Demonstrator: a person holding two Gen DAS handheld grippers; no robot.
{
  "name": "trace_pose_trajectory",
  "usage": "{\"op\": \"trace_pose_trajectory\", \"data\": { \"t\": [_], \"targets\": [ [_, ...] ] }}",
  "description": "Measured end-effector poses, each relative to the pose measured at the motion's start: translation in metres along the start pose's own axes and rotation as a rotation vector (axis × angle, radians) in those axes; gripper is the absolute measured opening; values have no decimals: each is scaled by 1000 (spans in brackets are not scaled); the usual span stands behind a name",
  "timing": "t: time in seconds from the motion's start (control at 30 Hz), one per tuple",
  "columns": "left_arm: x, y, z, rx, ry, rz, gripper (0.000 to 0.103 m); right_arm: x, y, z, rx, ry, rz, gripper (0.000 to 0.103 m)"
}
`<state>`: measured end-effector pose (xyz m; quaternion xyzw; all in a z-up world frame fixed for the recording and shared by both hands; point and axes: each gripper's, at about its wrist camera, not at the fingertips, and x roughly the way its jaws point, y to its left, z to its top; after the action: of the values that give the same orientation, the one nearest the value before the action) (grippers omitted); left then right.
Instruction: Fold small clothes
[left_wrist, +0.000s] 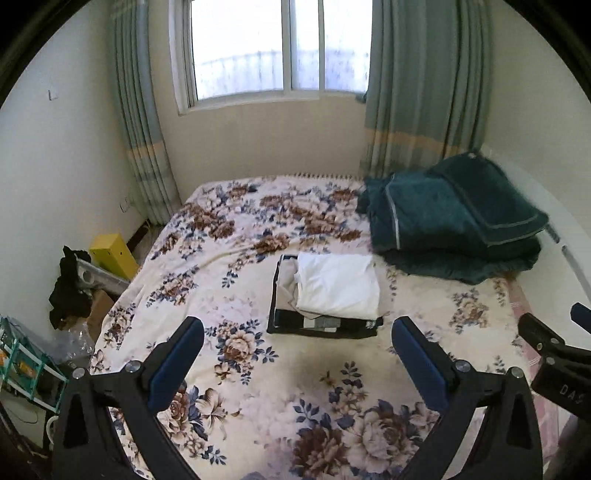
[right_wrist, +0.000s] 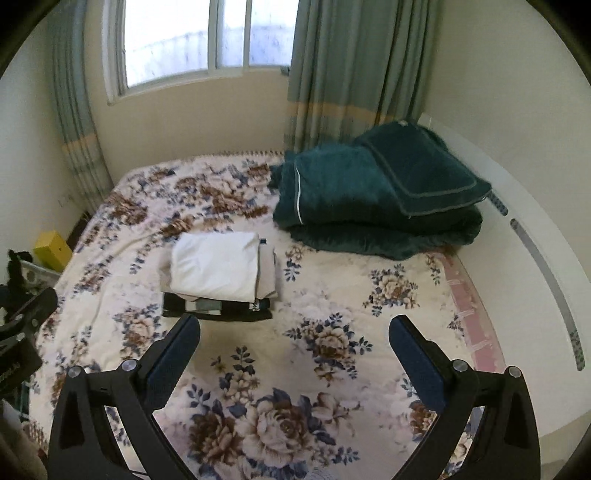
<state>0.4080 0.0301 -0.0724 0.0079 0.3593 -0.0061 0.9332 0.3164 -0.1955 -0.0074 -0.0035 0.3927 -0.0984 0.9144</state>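
Well, both my claws empty, folded stack done on the bed.

My left gripper (left_wrist: 297, 330) hangs w/ jaws spread wide, nothing between them; my right gripper (right_wrist: 295, 330) is the same, wide apart & holding nothing, both above the floral bedspread (left_wrist: 258, 387). The folded clothes stack (left_wrist: 327, 295) sits mid-bed just ahead of both claws: white folded garment (right_wrist: 216, 266) on top, a beige piece under it, dark black-and-patterned items at the bottom. I'd say folding is between pieces or nearly over, since I see no loose small clothes on the bed. Next move prob needs finding another garment, maybe off-frame. Containers: none on the bed; a teal folded blanket (right_wrist: 373, 192) lies well apart near the curtain, a yellow box (left_wrist: 110, 254) on the floor, contents not visible.
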Motion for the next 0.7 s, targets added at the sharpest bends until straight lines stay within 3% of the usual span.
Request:
{"op": "trace_pose_trajectory", "data": {
  "t": [0.33,0.7],
  "targets": [
    [-90,2,-10,-20,-86,-20,103,-130,-11,-13,-19,-139,38,103],
    [-133,0,-20,-18,-131,-38,103,-198,-19,-20,-37,-216,63,103]
  ]
}}
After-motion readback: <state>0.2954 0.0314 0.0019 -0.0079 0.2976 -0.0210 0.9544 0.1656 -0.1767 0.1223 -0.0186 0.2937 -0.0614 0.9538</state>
